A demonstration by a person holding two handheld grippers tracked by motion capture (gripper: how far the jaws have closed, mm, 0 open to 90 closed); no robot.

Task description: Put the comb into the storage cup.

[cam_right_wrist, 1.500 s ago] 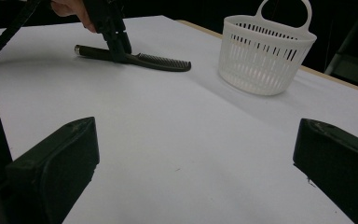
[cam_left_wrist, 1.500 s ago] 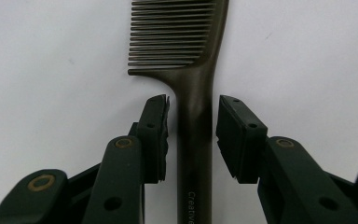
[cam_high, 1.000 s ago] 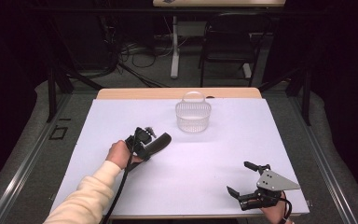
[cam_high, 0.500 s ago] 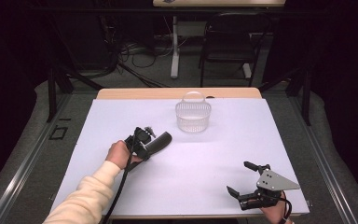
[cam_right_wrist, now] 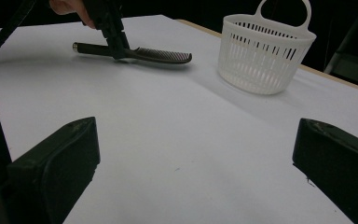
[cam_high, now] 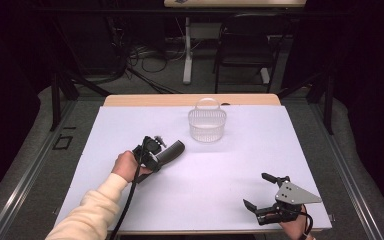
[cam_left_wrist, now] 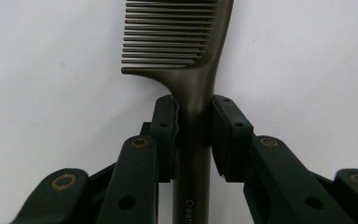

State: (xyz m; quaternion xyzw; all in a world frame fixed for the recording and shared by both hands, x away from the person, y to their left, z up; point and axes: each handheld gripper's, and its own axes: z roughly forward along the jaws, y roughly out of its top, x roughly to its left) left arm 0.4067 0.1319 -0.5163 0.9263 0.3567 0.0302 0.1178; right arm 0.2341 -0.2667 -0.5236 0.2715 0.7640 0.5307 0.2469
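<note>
A dark comb lies level on the white table, left of the middle, its teeth end pointing toward the basket. My left gripper is shut on the comb's handle. In the left gripper view the two pads press the handle of the comb just below the teeth. The right gripper view shows that left gripper coming down on the comb from above. My right gripper rests open near the front right edge, with nothing between its jaws.
A white slotted basket with a loop handle stands upright at the back middle of the table; it is also in the right gripper view. A wooden edge borders the far side. Chairs and cables lie beyond.
</note>
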